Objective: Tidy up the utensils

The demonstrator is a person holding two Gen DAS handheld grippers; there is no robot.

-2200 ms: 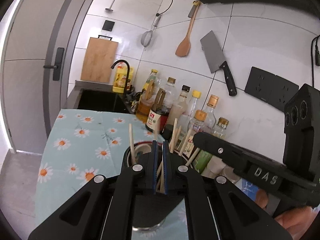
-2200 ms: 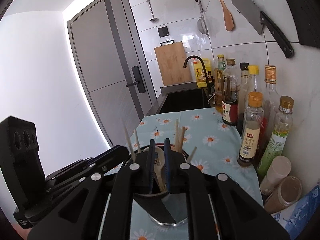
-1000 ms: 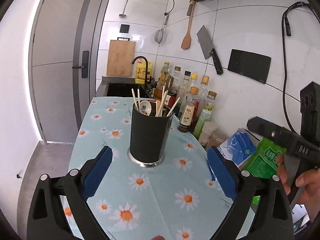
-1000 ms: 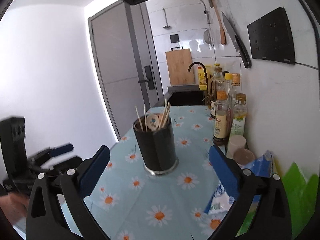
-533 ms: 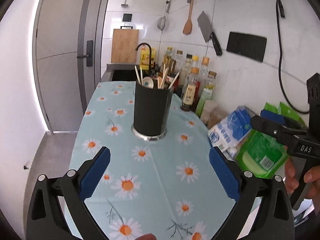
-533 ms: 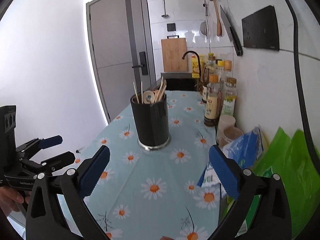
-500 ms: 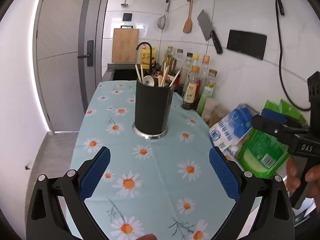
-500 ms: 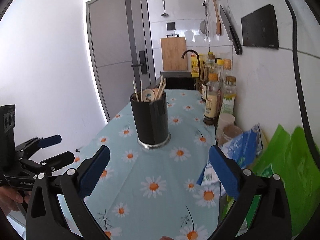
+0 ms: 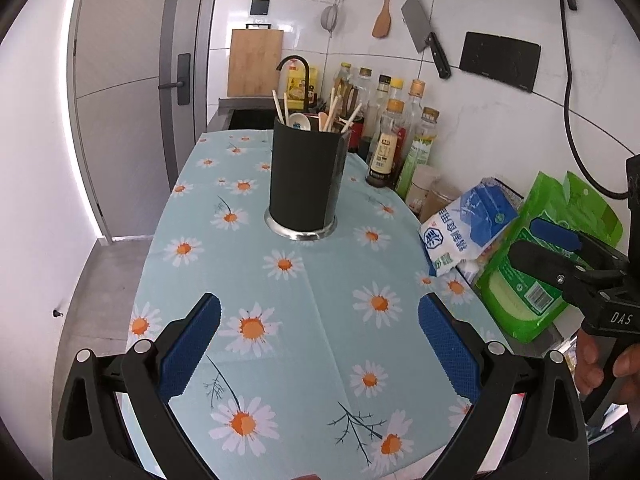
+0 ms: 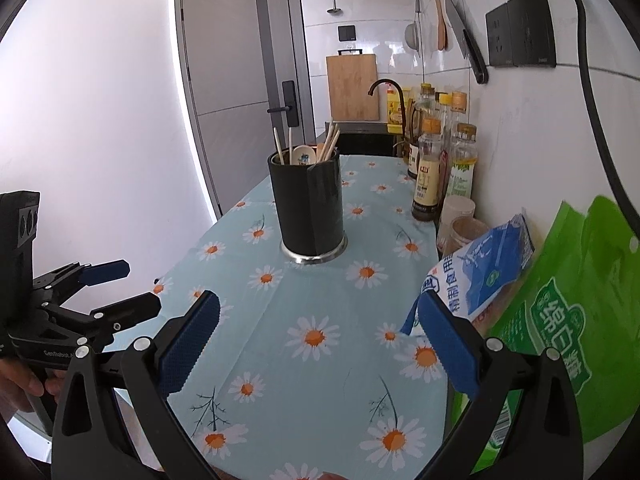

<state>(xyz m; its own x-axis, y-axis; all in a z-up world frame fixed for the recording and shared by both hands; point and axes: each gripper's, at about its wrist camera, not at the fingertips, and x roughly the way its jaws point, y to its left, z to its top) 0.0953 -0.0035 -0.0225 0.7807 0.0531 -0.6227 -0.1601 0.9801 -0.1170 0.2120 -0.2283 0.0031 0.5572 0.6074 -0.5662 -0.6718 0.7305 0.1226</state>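
Observation:
A black utensil holder (image 9: 304,176) stands upright on the daisy tablecloth (image 9: 312,308). It also shows in the right wrist view (image 10: 307,210). Several chopsticks (image 9: 336,114) and a white spoon (image 9: 299,121) stand in it. My left gripper (image 9: 319,338) is open and empty, well back from the holder. My right gripper (image 10: 318,340) is open and empty too, equally far back. Each gripper shows at the edge of the other's view: the right one in the left wrist view (image 9: 560,256), the left one in the right wrist view (image 10: 116,286).
Sauce and oil bottles (image 9: 396,136) line the wall right of the holder. A blue-white bag (image 9: 468,228) and a green packet (image 9: 548,276) lie at the right edge. A sink with a black tap (image 9: 296,72) is behind. A knife (image 9: 426,34) and a wooden spatula (image 9: 384,4) hang on the wall.
Both grippers were shut over the holder, then opened and pulled back from it. The holder now stands farther away, with the chopsticks and spoon inside.

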